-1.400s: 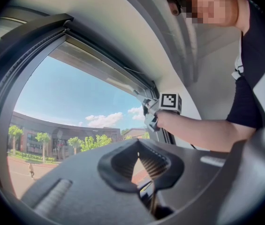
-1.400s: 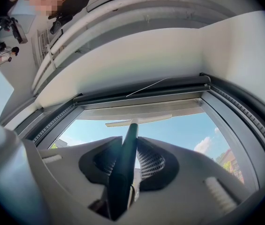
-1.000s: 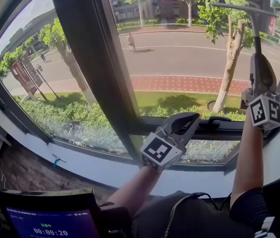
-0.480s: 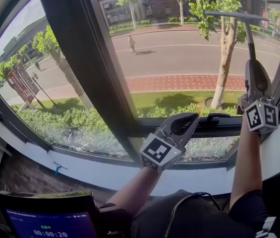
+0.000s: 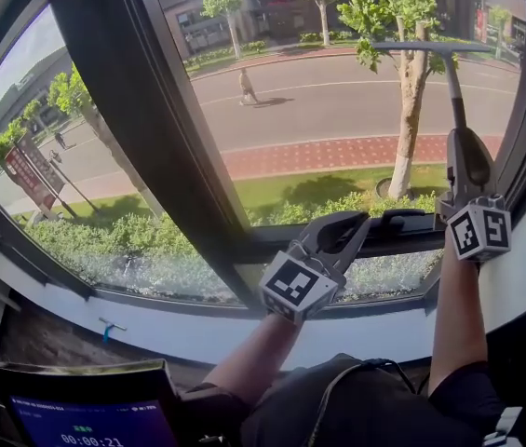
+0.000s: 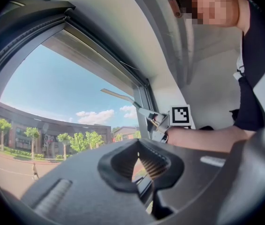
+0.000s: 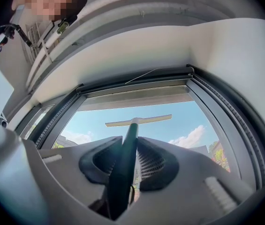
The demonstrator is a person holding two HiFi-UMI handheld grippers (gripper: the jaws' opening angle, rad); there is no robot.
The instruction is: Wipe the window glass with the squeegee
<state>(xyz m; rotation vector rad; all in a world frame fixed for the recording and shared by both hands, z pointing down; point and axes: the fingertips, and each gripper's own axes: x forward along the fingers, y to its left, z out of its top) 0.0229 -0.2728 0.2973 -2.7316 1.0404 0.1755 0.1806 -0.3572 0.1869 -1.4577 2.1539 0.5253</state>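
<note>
Right arm: my forearm is raised nearly upright, with the right gripper pointing up the pane.
Right grip: clenched on the squeegee, with the ribbed dark pads pressing its handle from both sides.
Squeegee: a slim, dark, round handle rises out of my jaws to a pale, straight T-bar blade. The blade lies level across the upper window glass, well above the gripper. I cannot tell whether it touches the glass.
Left arm: my forearm is angled up and rightward. The left gripper is low, just beside the black window handle, far below and left of the blade.
Left grip: the jaws are closed together with nothing between them. They are matte grey plastic with ridged pads.
Frame: a thick dark mullion stands left of both tools.
</note>
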